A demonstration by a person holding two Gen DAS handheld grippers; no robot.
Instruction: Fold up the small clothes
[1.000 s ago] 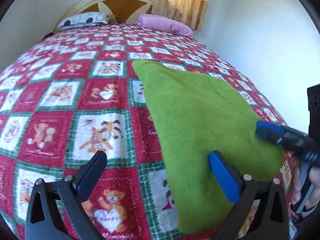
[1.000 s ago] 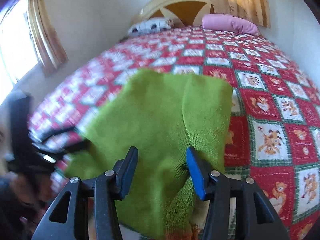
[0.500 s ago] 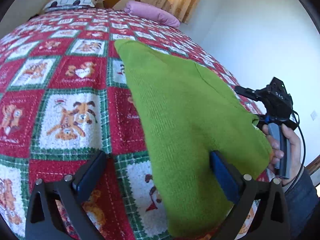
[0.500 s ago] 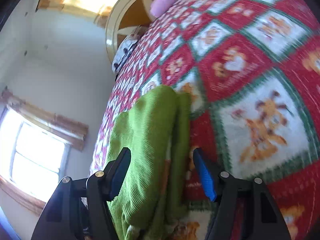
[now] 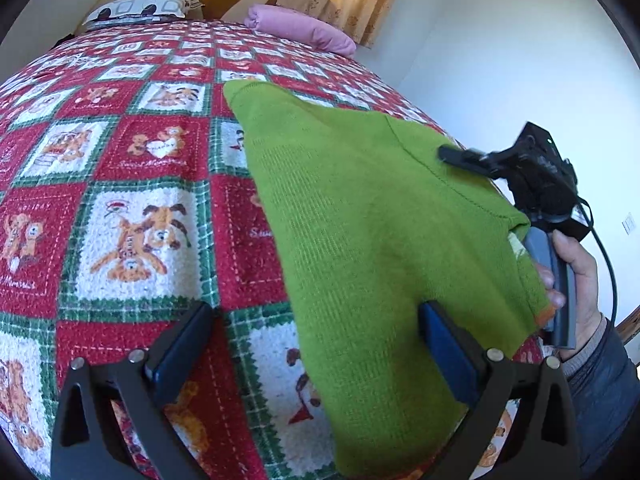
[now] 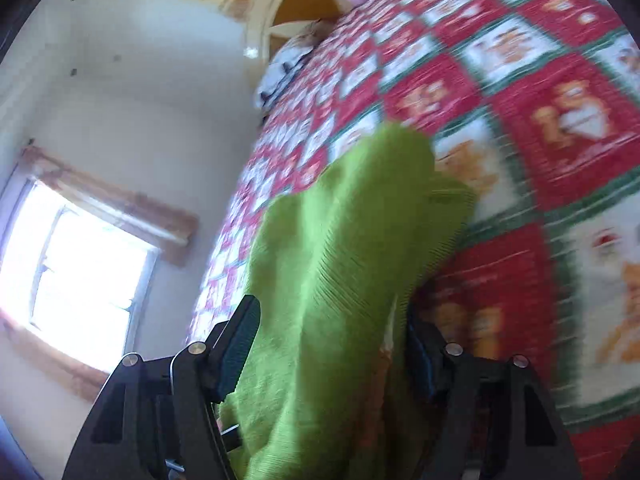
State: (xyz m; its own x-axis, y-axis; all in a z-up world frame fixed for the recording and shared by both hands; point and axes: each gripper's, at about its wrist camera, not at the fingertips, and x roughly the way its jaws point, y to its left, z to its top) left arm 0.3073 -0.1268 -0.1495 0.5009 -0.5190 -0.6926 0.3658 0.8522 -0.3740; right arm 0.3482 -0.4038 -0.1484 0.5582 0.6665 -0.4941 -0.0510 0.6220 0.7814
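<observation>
The bed [image 5: 132, 208] with its red patchwork quilt lies wide and bare left of the green knit garment [image 5: 360, 232], which lies at its right edge. The pink pillow [image 5: 300, 32] sits far off. The left tool [image 5: 316, 344] stands released above the hem. The right tool [image 6: 332, 344], blurred, is opening with cloth between its jaws.

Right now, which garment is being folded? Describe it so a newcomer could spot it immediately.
Start at the bed's red-and-green teddy-bear patchwork quilt. On its near right part lies a plain lime-green knitted sweater, between the two grippers. It is the only unpatterned single-colour cloth on the quilt.
</observation>
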